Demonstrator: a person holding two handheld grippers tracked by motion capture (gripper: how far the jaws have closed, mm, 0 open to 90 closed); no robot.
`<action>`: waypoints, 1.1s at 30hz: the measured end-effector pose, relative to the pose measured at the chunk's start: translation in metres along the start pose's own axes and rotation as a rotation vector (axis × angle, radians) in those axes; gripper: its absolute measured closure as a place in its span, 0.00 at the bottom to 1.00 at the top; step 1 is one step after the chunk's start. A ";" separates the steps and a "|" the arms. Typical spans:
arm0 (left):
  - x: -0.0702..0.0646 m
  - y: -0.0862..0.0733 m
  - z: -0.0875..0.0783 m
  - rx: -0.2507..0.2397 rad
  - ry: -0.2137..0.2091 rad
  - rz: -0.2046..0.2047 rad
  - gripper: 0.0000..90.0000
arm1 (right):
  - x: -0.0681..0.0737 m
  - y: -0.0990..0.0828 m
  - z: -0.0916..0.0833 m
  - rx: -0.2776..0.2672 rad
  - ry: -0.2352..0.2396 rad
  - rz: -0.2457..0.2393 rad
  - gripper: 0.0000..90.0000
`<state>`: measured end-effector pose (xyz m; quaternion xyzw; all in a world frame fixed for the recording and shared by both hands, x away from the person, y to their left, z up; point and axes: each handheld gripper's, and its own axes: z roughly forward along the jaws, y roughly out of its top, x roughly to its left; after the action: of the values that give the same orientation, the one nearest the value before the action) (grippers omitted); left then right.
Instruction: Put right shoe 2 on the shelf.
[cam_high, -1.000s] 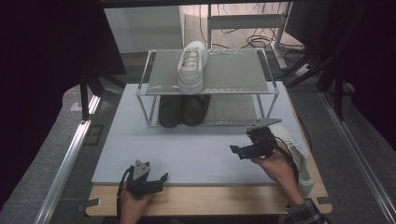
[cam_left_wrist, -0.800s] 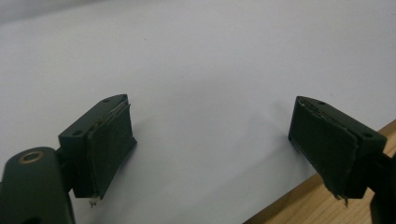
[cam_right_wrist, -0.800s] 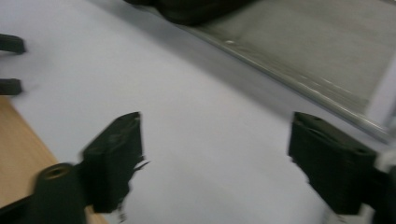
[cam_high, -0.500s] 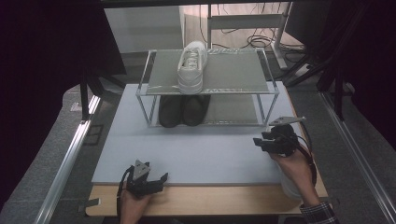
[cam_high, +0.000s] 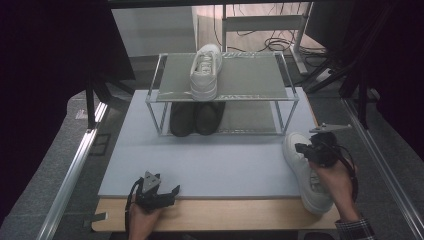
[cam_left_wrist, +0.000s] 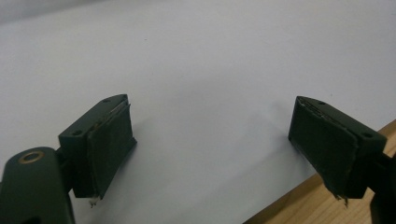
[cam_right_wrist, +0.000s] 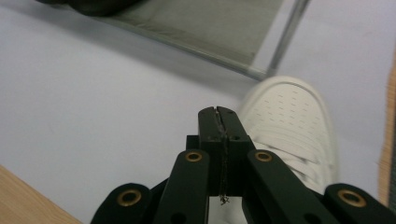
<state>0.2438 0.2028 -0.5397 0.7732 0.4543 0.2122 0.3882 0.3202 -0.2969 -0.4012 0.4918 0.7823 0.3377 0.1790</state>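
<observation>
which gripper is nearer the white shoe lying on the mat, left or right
Right. The right gripper, jaws shut on nothing, hovers over the white shoe at the mat's right edge. The left gripper sits open at the mat's near edge, far to the shoe's left.

- No text, label, brand, number or sign can be read in any of the pictures (the white shoe (cam_high: 305, 172) at the lower right of the high view and the one on the rack (cam_high: 205, 70) at upper centre show plain surfaces, any marks too small to tell).
</observation>
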 end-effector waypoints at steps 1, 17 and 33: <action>0.000 0.000 0.000 -0.001 0.001 0.000 0.15 | -0.003 -0.001 -0.002 0.000 -0.007 0.004 1.00; 0.000 0.000 0.000 0.000 0.000 0.000 0.15 | -0.053 -0.031 -0.012 0.006 -0.110 0.106 1.00; 0.000 0.000 0.000 0.000 0.000 0.000 0.15 | -0.070 -0.065 0.000 0.056 -0.134 0.164 0.99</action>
<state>0.2439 0.2028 -0.5397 0.7732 0.4543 0.2123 0.3883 0.3098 -0.3776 -0.4509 0.5806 0.7349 0.2955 0.1885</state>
